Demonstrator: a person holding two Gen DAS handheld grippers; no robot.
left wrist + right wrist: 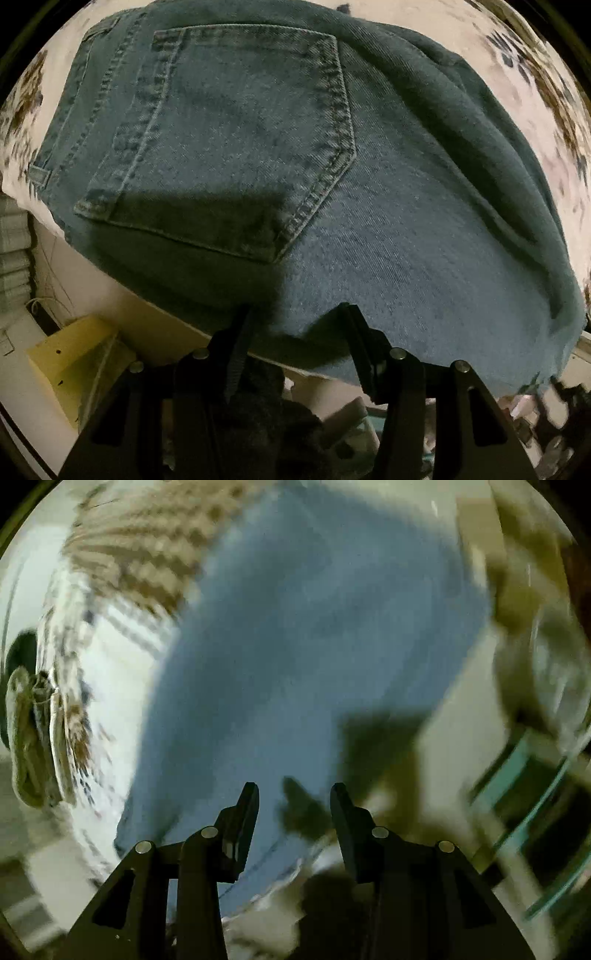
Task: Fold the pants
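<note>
The blue denim pants (369, 192) lie on a floral-print sheet (517, 74), seat side up, with a back pocket (229, 140) showing in the left wrist view. My left gripper (295, 314) is open at the near edge of the denim, its jaws apart with the fabric edge just ahead of and between them, not clamped. In the right wrist view, which is blurred, the pants (295, 646) stretch away as a long blue strip. My right gripper (293, 794) is open and empty just above the near end of that strip.
The bed edge runs just under the left gripper, with a yellow box (74, 354) and clutter on the floor below. In the right wrist view a striped cloth (147, 546) lies at upper left, footwear (33, 734) at the left, and a teal-edged object (528, 794) at the right.
</note>
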